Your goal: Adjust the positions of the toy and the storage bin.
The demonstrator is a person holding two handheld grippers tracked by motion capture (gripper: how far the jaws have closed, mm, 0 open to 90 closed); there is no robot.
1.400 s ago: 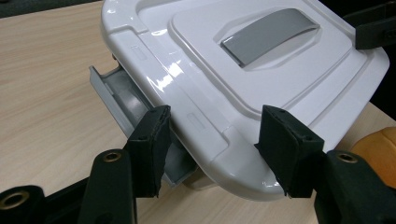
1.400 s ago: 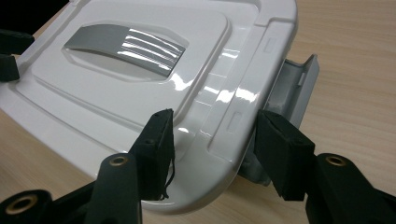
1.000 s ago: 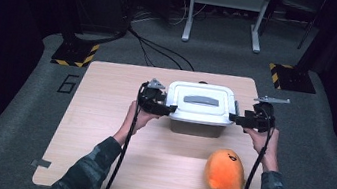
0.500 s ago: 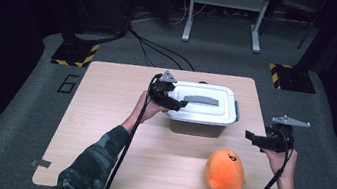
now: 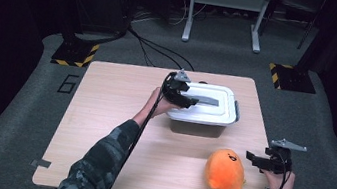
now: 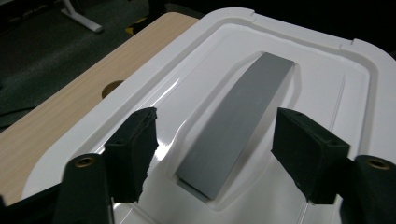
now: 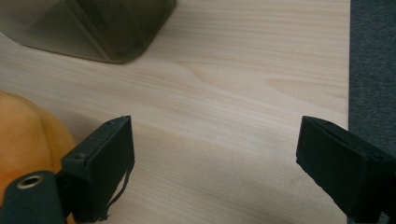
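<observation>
A clear box (image 5: 200,125) with a white lid (image 5: 217,111) and a grey handle (image 5: 204,100) stands at the table's back middle. My left gripper (image 5: 188,101) hovers over the lid, open. In the left gripper view the handle (image 6: 238,126) lies between the two jaws of my left gripper (image 6: 215,126), untouched by either pad. These jaws have just been closing. An orange plush toy (image 5: 225,173) lies at the front right. Just right of it my right gripper (image 5: 254,159) points left, low over the wood, open and empty after widening. The toy's edge (image 7: 23,135) shows beside my right gripper (image 7: 212,128).
The wooden table (image 5: 103,110) has bare room on its left half and along the front. Its right edge is close to my right hand, with grey carpet (image 7: 373,60) beyond. The box's dark corner (image 7: 107,28) lies ahead of my right gripper. Cables and stand legs lie on the floor behind.
My left gripper has left the box's left end and come over the lid's handle. My right gripper has left the box's right end and dropped toward the front, beside the plush toy.
</observation>
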